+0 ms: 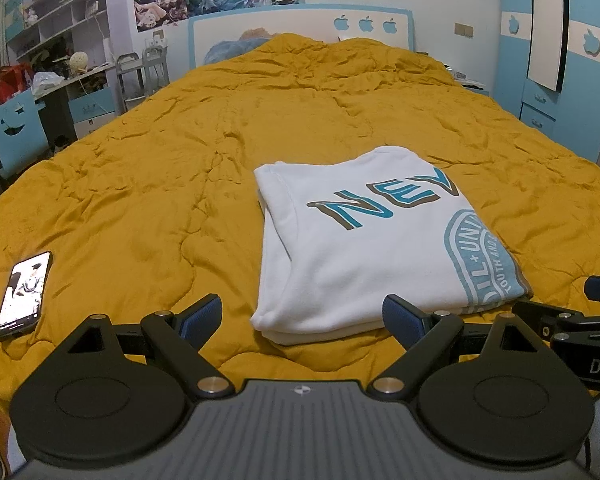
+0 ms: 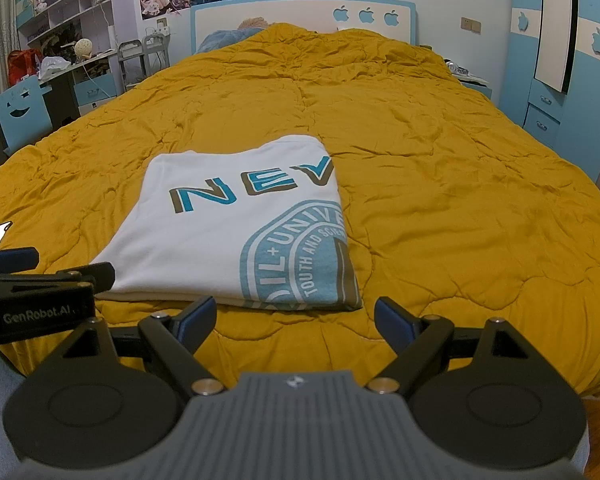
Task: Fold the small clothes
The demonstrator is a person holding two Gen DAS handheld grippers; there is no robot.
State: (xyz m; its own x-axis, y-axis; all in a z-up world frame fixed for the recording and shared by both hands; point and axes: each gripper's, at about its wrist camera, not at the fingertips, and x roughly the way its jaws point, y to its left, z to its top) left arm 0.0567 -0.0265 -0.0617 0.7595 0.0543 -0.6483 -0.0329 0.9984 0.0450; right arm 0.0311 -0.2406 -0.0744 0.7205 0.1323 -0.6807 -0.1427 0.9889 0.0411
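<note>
Neatly folded, the white cotton T-shirt with teal lettering (image 1: 364, 240) lay flat on the mustard quilted bedspread (image 1: 180, 152). Just short of its near edge, the left gripper (image 1: 302, 316) and right gripper (image 2: 294, 316) hovered, jaws spread wide, holding nothing.

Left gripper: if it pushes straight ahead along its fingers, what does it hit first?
Likely the near folded edge of the white T-shirt on the yellow quilt; the open left gripper points right at it. Depth uncertain.
</note>
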